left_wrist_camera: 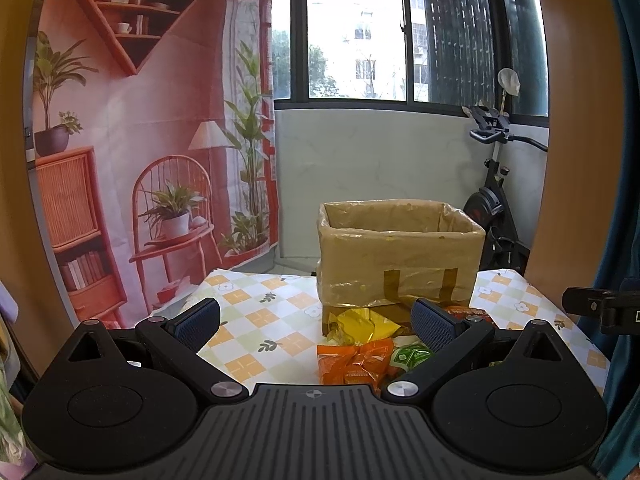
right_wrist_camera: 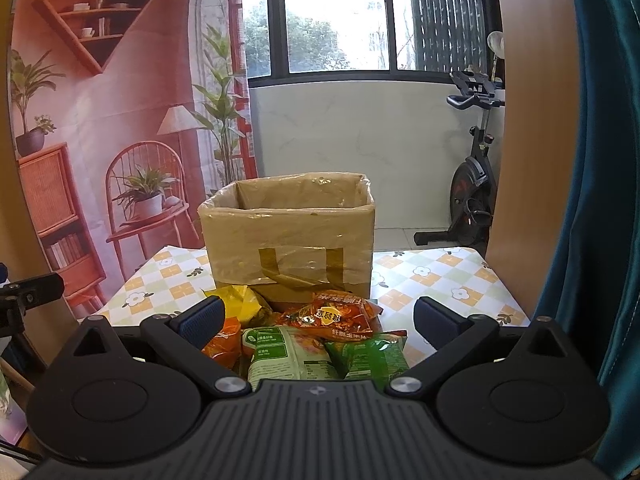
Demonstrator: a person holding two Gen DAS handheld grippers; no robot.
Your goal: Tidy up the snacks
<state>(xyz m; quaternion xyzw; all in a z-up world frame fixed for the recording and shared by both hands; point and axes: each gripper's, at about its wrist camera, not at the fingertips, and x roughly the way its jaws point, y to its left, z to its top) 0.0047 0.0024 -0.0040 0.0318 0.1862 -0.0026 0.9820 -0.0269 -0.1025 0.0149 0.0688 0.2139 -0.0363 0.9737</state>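
Observation:
An open cardboard box [left_wrist_camera: 396,264] lined with plastic stands on the checked tablecloth; it also shows in the right wrist view [right_wrist_camera: 288,240]. A pile of snack packets lies in front of it: a yellow packet [left_wrist_camera: 360,322], an orange packet [left_wrist_camera: 352,362] and a green packet [left_wrist_camera: 412,354]. In the right wrist view I see a red-orange packet [right_wrist_camera: 340,314], a pale green packet [right_wrist_camera: 284,354], a dark green packet [right_wrist_camera: 370,354] and the yellow packet [right_wrist_camera: 240,302]. My left gripper [left_wrist_camera: 316,322] is open and empty, left of the pile. My right gripper [right_wrist_camera: 320,320] is open and empty over the pile.
The table [right_wrist_camera: 448,276] ends near a wooden panel [right_wrist_camera: 532,120] and teal curtain [right_wrist_camera: 600,200] on the right. An exercise bike [right_wrist_camera: 472,184] stands behind. A printed backdrop [right_wrist_camera: 112,120] hangs at left. The right gripper's body [left_wrist_camera: 600,308] shows at the left view's right edge.

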